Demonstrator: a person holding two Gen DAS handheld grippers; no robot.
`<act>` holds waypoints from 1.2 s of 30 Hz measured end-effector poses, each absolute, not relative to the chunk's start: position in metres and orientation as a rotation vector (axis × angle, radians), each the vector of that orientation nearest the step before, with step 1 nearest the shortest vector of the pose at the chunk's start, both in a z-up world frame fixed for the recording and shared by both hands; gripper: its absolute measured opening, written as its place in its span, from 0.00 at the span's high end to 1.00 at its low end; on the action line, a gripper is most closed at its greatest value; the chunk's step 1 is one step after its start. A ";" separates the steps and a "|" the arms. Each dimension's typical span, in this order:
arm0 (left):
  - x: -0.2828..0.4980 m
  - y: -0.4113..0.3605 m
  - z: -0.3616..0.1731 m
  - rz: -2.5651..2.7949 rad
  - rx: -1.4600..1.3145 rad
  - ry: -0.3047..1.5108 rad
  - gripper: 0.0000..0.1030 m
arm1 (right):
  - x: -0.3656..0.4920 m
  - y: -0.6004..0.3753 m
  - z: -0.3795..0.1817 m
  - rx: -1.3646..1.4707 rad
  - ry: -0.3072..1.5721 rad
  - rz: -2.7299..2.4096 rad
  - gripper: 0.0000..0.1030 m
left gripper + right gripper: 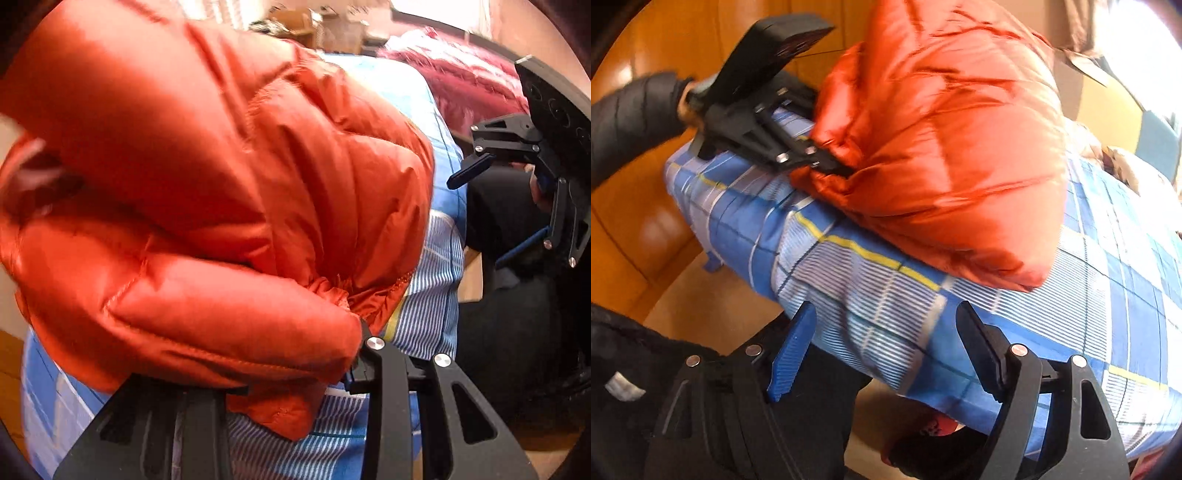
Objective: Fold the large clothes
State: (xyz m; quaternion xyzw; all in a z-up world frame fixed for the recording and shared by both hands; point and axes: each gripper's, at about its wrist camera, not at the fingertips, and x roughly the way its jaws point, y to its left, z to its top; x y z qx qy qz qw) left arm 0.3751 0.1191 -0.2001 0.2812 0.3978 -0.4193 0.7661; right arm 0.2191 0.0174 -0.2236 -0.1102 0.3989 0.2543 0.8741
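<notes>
An orange puffer jacket [207,184] lies bunched and lifted over a bed with a blue plaid sheet [432,302]. My left gripper [343,332] is shut on a gathered edge of the jacket and holds it up; most of its fingers are hidden by the fabric. In the right wrist view the jacket [945,140] rests on the sheet [886,295], with the left gripper [827,162] clamped on its near corner. My right gripper [886,350] is open and empty at the bed's front edge, apart from the jacket. It also shows in the left wrist view [469,170].
A dark red garment [458,77] lies at the far end of the bed. Wooden floor [639,206] runs beside the bed. The person's black sleeve [631,114] and dark clothing [517,314] are close by. Boxes and clutter [332,26] stand beyond.
</notes>
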 end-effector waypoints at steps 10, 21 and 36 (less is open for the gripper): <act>0.381 0.143 -0.222 -0.887 0.416 0.866 0.69 | 0.224 0.021 -0.219 -0.278 0.854 0.483 0.25; 0.361 0.161 -0.215 -0.798 0.348 0.876 0.69 | 0.215 0.019 -0.225 -0.333 0.853 0.489 0.25; 0.344 0.140 -0.215 -0.730 0.432 0.914 0.69 | 0.211 -0.009 -0.229 -0.415 0.842 0.461 0.20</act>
